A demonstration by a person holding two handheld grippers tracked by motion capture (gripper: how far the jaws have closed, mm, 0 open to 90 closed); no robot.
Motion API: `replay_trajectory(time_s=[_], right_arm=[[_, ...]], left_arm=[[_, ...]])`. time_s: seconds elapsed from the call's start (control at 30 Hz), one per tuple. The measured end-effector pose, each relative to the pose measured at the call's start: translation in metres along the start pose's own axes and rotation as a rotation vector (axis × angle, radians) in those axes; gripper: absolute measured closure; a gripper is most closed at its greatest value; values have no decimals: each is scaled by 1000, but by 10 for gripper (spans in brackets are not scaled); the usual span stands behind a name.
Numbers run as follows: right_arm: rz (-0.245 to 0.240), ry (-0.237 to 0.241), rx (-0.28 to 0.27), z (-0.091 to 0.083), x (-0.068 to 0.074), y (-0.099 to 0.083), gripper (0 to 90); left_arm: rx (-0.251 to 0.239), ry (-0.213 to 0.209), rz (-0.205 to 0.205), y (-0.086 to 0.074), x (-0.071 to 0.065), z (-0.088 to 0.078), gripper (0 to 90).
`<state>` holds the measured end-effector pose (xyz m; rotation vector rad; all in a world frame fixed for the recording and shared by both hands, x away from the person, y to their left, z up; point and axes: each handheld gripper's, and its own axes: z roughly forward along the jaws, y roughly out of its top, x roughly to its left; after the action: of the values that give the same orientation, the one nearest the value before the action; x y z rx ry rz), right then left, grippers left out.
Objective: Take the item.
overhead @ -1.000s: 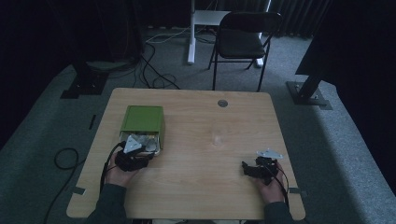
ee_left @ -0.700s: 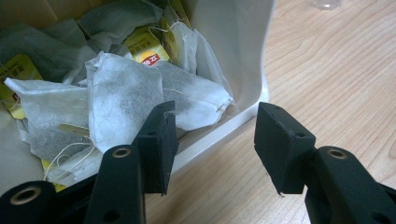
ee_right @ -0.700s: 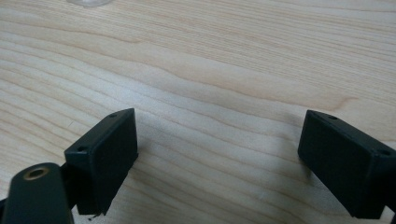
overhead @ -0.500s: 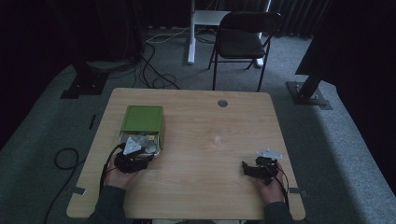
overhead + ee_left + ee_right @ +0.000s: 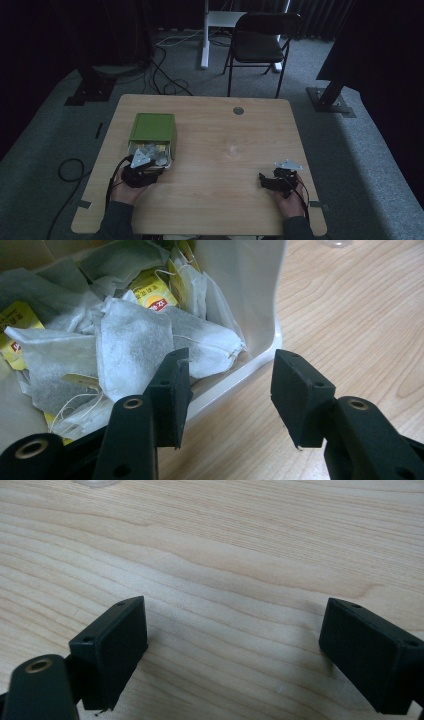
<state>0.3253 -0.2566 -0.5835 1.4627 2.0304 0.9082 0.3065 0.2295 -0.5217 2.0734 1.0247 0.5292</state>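
In the white tray (image 5: 260, 315), overlapping tea bags (image 5: 132, 340) hide its floor.

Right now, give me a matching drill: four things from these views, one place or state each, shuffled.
Things:
1. box
2. tea bags
3. left gripper
4. right gripper

Places or states:
A. open over bare wood
B. heaped in the white tray
C. green lid, on the table's left side
D. open, jaws straddling the tray's corner

Pairs: 1-C, 2-B, 3-D, 4-A
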Motion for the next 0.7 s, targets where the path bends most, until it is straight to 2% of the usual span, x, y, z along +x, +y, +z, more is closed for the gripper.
replay_trajectory(time_s=[0.7], right_arm=[[1,0,0,0,0,0,115]], left_arm=[[-12,-5,6,-2,-5,-8,523]])
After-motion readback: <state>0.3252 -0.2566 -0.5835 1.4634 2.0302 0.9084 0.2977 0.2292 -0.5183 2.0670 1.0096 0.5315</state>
